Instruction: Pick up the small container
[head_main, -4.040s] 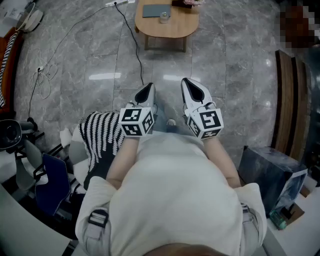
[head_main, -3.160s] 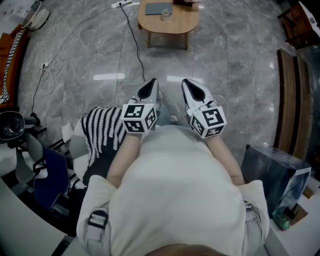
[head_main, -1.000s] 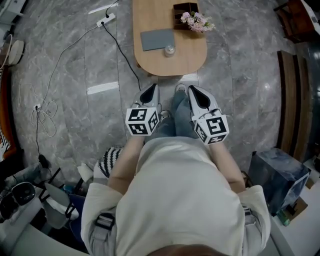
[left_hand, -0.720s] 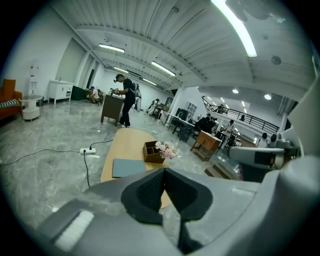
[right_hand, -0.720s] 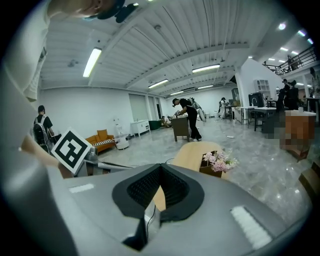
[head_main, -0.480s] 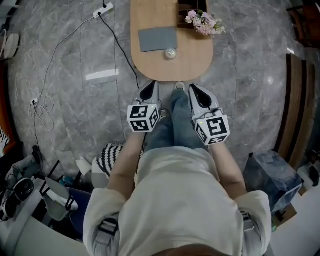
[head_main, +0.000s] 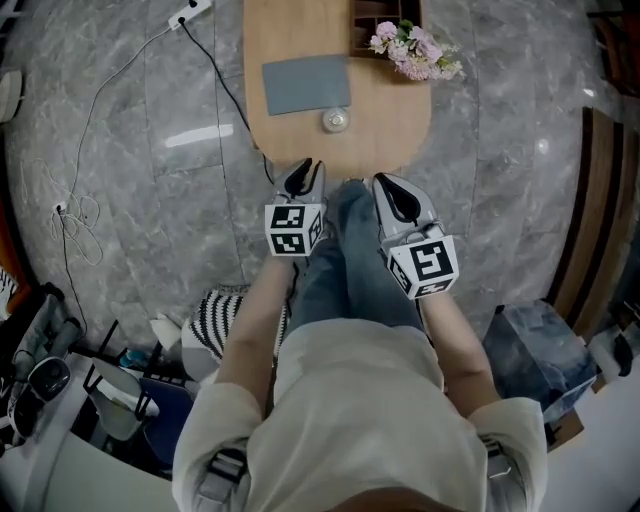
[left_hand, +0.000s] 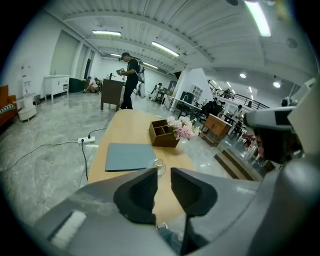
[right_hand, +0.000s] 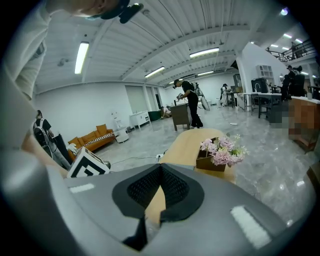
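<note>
The small container (head_main: 335, 121) is a little clear glass jar near the front end of the oval wooden table (head_main: 390, 120), just below a grey mat (head_main: 306, 85). In the left gripper view the small container (left_hand: 159, 164) shows right above the jaw gap, still some way off. My left gripper (head_main: 301, 170) hangs over the table's near edge; its jaws are opening, with a narrow gap and nothing between them (left_hand: 164, 176). My right gripper (head_main: 392, 188) is beside it, shut and empty, with its tips meeting (right_hand: 161, 167).
A wooden box with pink flowers (head_main: 405, 45) stands at the table's far right. A power strip and black cable (head_main: 190, 12) lie on the marble floor to the left. A dark box (head_main: 540, 350) sits on the floor at right. People stand far behind the table (left_hand: 131, 80).
The person has walked up to the table, which has come much nearer in the head view. Both grippers now reach its front edge, the left one slightly ahead.
</note>
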